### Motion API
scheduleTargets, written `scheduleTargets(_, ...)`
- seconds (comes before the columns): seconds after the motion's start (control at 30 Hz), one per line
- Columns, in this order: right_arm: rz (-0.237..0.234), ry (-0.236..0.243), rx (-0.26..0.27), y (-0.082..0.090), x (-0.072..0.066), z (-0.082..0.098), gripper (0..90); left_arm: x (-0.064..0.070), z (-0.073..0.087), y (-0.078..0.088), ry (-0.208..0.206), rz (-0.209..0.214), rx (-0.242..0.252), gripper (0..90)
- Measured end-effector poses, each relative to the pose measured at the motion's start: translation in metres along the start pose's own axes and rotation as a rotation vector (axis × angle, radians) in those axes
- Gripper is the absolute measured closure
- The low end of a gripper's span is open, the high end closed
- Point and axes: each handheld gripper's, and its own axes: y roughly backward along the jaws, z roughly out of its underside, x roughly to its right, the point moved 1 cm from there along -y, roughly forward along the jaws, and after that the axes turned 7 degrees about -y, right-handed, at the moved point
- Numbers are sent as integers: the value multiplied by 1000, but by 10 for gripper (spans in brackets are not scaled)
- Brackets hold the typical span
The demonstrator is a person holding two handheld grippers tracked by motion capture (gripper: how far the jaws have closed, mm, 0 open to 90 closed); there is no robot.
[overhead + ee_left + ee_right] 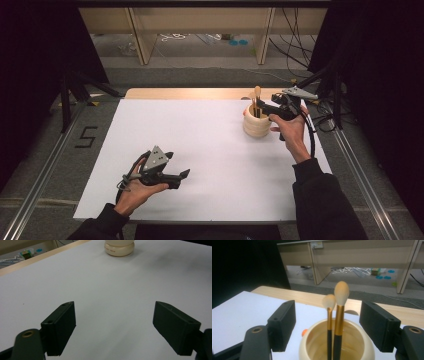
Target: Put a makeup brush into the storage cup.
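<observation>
Two makeup brushes [338,315] are seen standing in the cream holder [256,125] at the far right of the desk [200,150], between the released right tongs [328,325]; the left tongs [113,330] are released too.

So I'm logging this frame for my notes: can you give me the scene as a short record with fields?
holder: cream ribbed pot, upright, far right part of the white table top
contents: two makeup brushes with gold ferrules, standing bristles up in the pot
right gripper: open, just behind the pot, jaws either side of the brushes without touching them
left gripper: open, nothing between its jaws, over bare table near the front left
person: both hands hold the grippers, dark sleeves
</observation>
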Motion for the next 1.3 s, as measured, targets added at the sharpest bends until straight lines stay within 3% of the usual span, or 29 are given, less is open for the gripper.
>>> scheduleTargets(0.77, -73, 68, -20, 22, -38, 9, 251, -2, -1, 2, 1, -13, 12, 186)
scheduleTargets(1.3, -128, 95, -35, 33, -57, 29, 236, -2, -1, 2, 17, -18, 21, 186)
